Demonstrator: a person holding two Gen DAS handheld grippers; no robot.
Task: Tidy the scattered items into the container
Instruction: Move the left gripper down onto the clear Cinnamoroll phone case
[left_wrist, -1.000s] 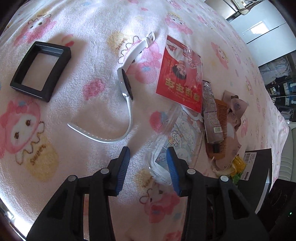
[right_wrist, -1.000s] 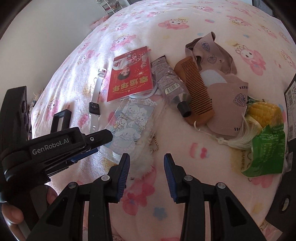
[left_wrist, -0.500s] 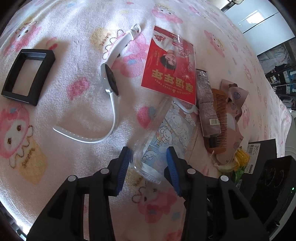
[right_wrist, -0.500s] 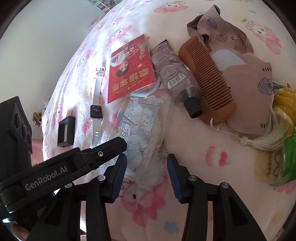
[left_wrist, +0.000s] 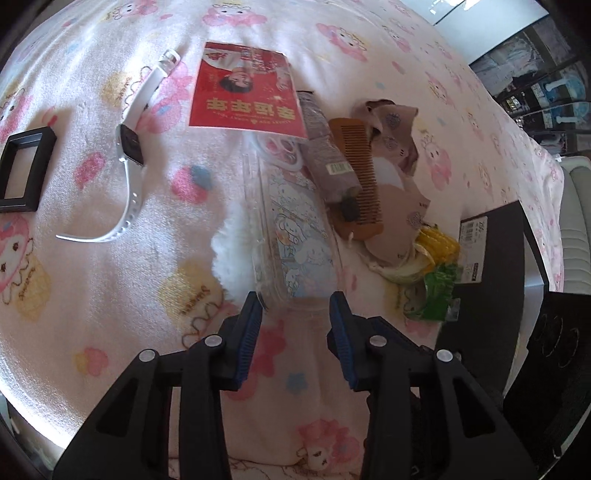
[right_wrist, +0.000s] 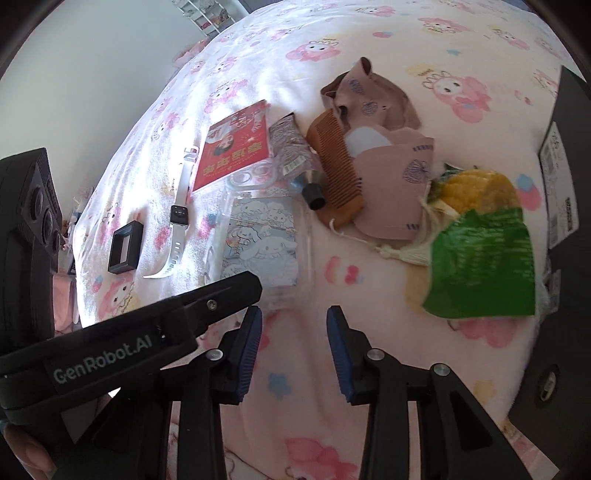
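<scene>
A pink blanket printed with cartoon bunnies, flowers and cupcakes covered the whole surface, soft and slightly rumpled. At its left lay a black frame, then a white watch with its strap curled. A red card lay flat beyond, and below it a clear case with cartoon puppies, a white pompom touching its left edge. Right of the case a tube, a comb and beige masks lay overlapped in a heap, with a corn toy and a green packet just beyond. The black container, labelled on its rim, stood at the blanket's right edge, beside the packet.

The left gripper hung at the case's near end, its jaws partly open and having just been closing; the case's end sat between the pads, but whether they pressed it I could not tell. The right gripper hovered over bare blanket right of the case, jaws partly open, having just been narrowing, with nothing between them.

In the right wrist view a plain white wall rose at the left with a small wire rack at the top. In the left wrist view dark shelving stood at the upper right.
</scene>
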